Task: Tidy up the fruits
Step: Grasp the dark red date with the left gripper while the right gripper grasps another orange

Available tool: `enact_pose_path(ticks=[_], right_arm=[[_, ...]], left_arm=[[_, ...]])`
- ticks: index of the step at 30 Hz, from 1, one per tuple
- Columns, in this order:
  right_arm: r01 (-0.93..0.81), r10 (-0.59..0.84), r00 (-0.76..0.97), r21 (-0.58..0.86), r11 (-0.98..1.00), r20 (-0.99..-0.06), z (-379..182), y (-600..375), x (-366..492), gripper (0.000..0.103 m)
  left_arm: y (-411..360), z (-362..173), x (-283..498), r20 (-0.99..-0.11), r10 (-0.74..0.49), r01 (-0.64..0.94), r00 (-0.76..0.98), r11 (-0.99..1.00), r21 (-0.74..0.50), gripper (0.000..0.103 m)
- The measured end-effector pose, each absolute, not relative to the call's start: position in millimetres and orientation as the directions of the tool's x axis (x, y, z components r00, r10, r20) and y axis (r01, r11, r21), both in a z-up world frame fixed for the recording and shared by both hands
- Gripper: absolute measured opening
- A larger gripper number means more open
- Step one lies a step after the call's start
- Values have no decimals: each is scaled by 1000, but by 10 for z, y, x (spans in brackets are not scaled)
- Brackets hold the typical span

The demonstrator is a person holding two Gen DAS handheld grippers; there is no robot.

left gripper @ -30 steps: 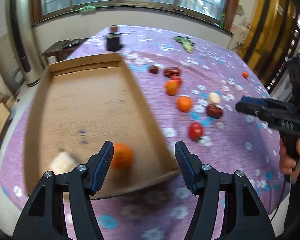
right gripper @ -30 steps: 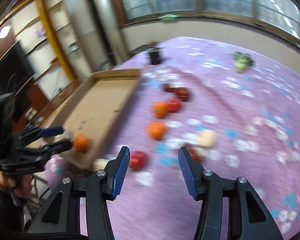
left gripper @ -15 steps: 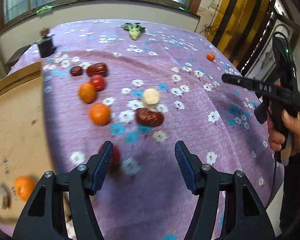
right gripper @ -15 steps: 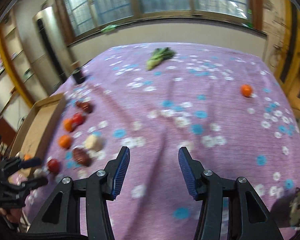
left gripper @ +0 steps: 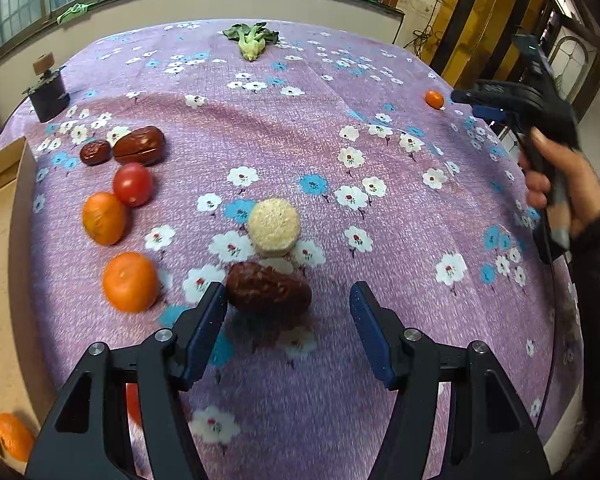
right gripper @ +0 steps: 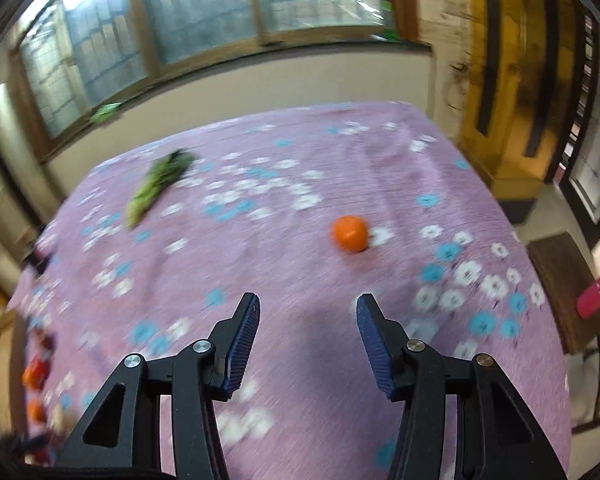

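Observation:
My left gripper point(left gripper: 286, 312) is open and empty just above the purple cloth, with a dark red date point(left gripper: 268, 288) right ahead between its fingers. Behind the date lies a pale round cake point(left gripper: 274, 224). To the left lie two oranges point(left gripper: 130, 282) point(left gripper: 103, 218), a tomato point(left gripper: 133, 183) and two more dates point(left gripper: 139, 146). An orange point(left gripper: 12, 436) lies in the cardboard tray point(left gripper: 4, 216) at the left edge. My right gripper point(right gripper: 306, 326) is open and empty, and also shows in the left wrist view point(left gripper: 496, 106). A lone small orange point(right gripper: 350, 233) lies ahead of it.
A green leafy vegetable point(left gripper: 252, 40) lies at the far side of the table. A small black pot point(left gripper: 48, 88) stands at the far left. A wooden stool point(right gripper: 568, 284) with a red object stands past the table's right edge.
My left gripper has swung right, from over the tray to the loose fruit, and come close to the date. My right gripper has swung right towards the lone orange.

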State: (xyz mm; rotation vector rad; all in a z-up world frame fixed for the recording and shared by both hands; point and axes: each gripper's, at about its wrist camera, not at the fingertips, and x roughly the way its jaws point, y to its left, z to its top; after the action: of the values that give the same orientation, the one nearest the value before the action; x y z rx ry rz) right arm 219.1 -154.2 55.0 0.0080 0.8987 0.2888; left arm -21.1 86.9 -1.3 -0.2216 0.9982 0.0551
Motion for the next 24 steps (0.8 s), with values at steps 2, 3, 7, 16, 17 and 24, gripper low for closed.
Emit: enact_pose_path(ticks=[2, 3, 7, 16, 17, 24], right_arm=[[-231, 236, 568, 123, 965, -788, 441, -1512, 2396, 52], [-223, 220, 568, 109, 969, -793, 377, -1466, 2481, 52], [-170, 159, 610, 68, 983, -776, 287, -1412, 2660, 40], [-111, 89, 608, 27, 994, -789, 132, -1469, 2782, 29], [-118, 105, 611, 41, 992, -785, 161, -1476, 2714, 29], [-325, 339, 578, 172, 930, -743, 483, -1265, 1701, 29]], left_arm=[[863, -47, -167, -840, -55, -144, 540, 977, -156, 62], [858, -61, -152, -841, -54, -143, 538, 978, -154, 62], [816, -84, -113, -838, -41, -123, 544, 984, -128, 62], [907, -82, -99, -822, -48, -124, 567, 982, -144, 26], [944, -79, -108, -820, -69, -125, 568, 978, -169, 26], [935, 3, -319, -806, -79, -115, 587, 977, -179, 26]])
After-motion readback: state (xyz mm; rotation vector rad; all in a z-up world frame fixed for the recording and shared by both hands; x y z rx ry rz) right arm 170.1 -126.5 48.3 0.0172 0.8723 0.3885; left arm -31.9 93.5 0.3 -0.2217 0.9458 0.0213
